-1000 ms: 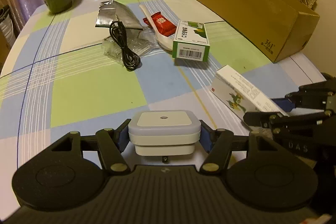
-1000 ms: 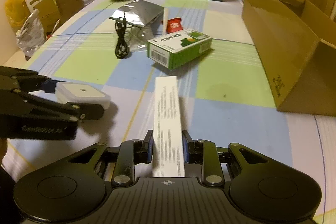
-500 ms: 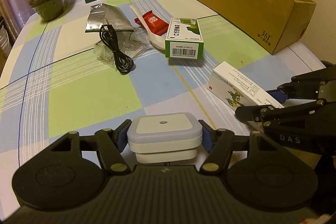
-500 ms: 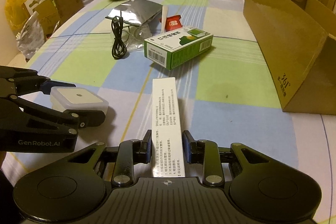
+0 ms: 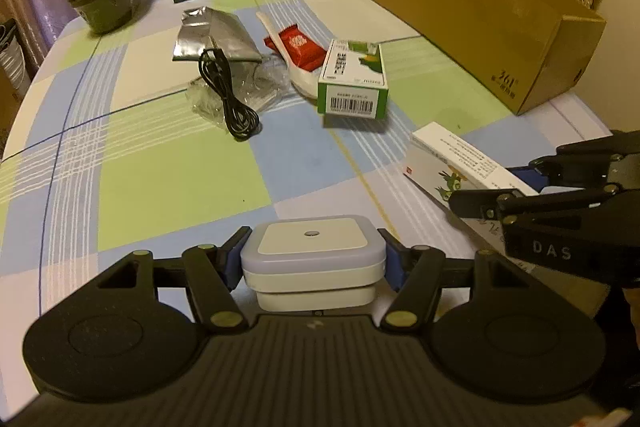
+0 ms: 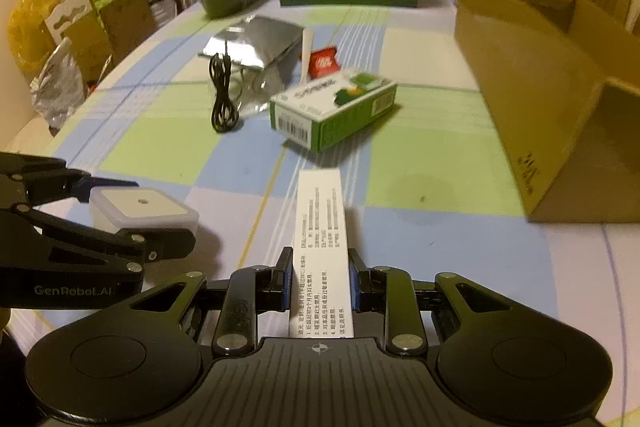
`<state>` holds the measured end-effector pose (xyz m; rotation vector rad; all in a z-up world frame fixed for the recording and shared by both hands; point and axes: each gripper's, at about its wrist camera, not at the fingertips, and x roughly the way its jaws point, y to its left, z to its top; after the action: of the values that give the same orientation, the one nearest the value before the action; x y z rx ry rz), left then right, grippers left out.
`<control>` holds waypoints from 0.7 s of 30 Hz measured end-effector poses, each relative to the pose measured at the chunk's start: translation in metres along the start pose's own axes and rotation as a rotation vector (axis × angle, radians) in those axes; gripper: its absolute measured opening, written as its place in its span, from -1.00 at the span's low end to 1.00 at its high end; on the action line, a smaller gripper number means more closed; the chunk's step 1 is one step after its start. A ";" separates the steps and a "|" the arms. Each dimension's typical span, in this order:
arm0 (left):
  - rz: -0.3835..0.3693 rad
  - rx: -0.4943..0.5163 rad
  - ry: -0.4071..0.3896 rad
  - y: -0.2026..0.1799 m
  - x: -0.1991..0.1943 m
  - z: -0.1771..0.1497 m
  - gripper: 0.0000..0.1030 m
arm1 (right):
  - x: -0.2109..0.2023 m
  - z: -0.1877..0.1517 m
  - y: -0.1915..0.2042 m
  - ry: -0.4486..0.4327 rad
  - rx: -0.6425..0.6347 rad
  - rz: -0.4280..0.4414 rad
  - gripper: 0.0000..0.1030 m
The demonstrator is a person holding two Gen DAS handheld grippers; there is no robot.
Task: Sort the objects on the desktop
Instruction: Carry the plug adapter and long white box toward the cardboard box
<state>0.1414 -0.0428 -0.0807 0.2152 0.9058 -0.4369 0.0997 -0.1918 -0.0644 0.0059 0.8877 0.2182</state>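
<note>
A checked cloth covers the table (image 5: 168,183). The left claw (image 5: 313,259) pinches a white square night light (image 5: 312,251). The right claw (image 6: 320,287) pinches a long white box (image 6: 322,239).

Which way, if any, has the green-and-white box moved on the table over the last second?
No. The green-and-white box still lies beside the white spoon, just in front of the red packet, as before.

Light: warm, dimmish indoor, from above
Shadows: soft, short
Blur: right wrist view slightly smeared
Edges: fisheye bend, dark corners
</note>
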 end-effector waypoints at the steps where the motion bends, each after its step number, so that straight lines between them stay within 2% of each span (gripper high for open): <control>1: 0.003 0.000 -0.003 -0.002 -0.003 0.000 0.19 | -0.004 0.001 -0.001 -0.008 0.005 0.000 -0.55; 21: 0.013 -0.062 -0.096 -0.052 -0.071 0.021 0.19 | -0.105 0.009 -0.033 -0.199 0.104 -0.055 -0.55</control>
<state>0.0952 -0.0772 -0.0111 0.1417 0.8225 -0.4033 0.0487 -0.2432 0.0195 0.0979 0.6991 0.1179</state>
